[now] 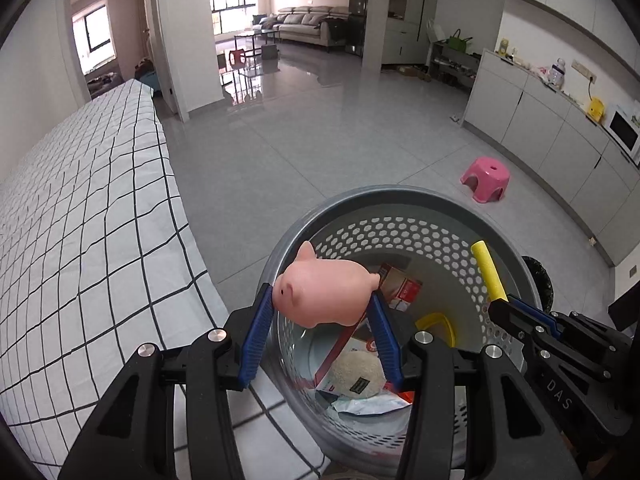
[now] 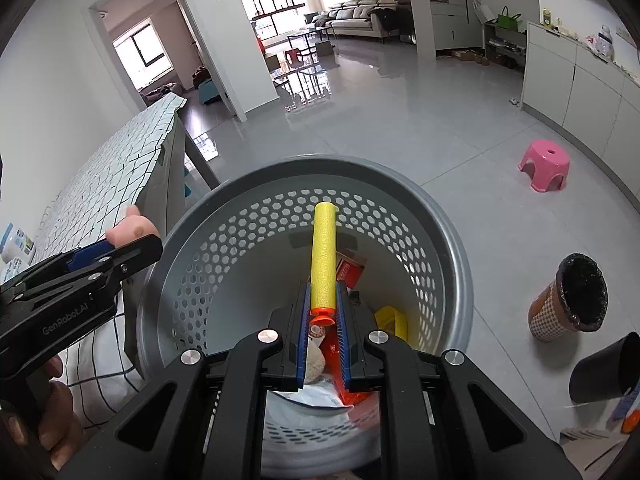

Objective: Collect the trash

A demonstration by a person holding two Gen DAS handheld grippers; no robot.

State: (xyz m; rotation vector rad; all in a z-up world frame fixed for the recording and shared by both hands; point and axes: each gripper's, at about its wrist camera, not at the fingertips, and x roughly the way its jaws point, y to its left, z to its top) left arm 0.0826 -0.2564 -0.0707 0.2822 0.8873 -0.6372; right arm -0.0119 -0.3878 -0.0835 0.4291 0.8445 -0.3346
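My left gripper (image 1: 320,300) is shut on a pink toy pig (image 1: 324,294) and holds it over the left rim of a grey perforated basket (image 1: 400,204). My right gripper (image 2: 323,286) is shut on a yellow foam dart (image 2: 324,256) with an orange tip, held over the basket's (image 2: 320,168) middle. The dart also shows in the left wrist view (image 1: 490,270), and the pig shows in the right wrist view (image 2: 132,229). Inside the basket lie a red carton (image 1: 402,286), a yellow piece (image 1: 438,326), a white plush item (image 1: 356,374) and wrappers.
A table with a checked cloth (image 1: 80,220) stands left of the basket. A pink stool (image 2: 545,166) sits on the grey tile floor at the right. A patterned bin with a black liner (image 2: 570,298) and a black cup (image 2: 604,368) stand right of the basket. Cabinets (image 1: 540,128) line the right wall.
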